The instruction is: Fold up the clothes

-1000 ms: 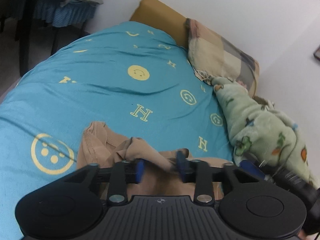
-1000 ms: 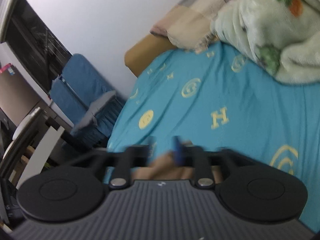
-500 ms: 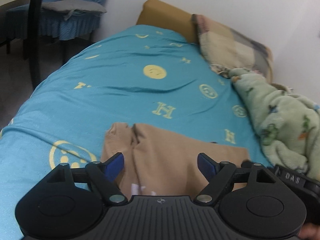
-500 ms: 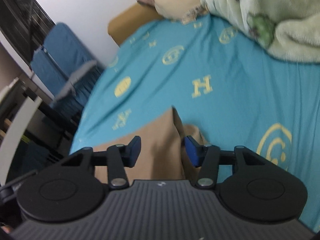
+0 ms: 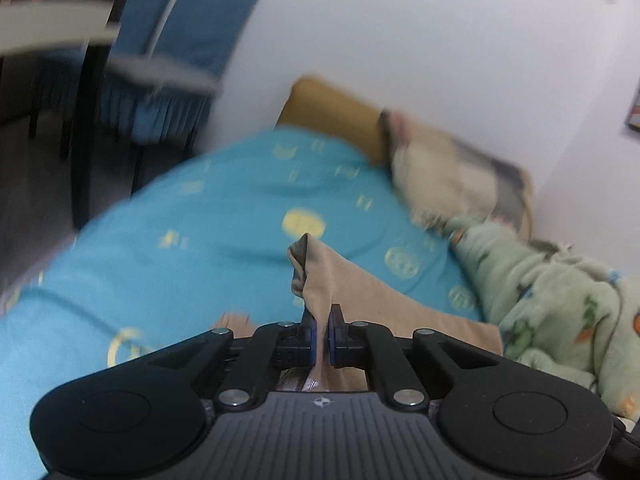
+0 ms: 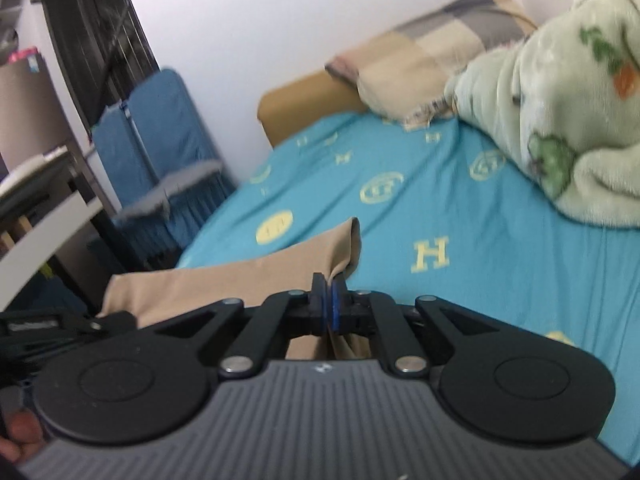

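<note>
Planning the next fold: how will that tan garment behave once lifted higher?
Probably floppy: the tan garment bunches into a peak above the left hand-held gripper. Likely light, as it stretches between that and the right hand-held gripper with little sag.

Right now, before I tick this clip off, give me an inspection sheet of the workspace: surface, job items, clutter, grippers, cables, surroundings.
Surface: bed with a blue sheet printed with yellow motifs; the left wrist view is blurred.
Job's things: one tan garment, lifted at two pinched points with a span between them.
Clutter: green fleece blanket bunched along the wall side; checked pillow at the head.
Grippers: left gripper shut on the tan garment; right gripper shut on it too.
Cables: nothing seen.
Surroundings: white wall, blue chair beside the bed, tan headboard, a fingertip at the right wrist view's lower left edge.
</note>
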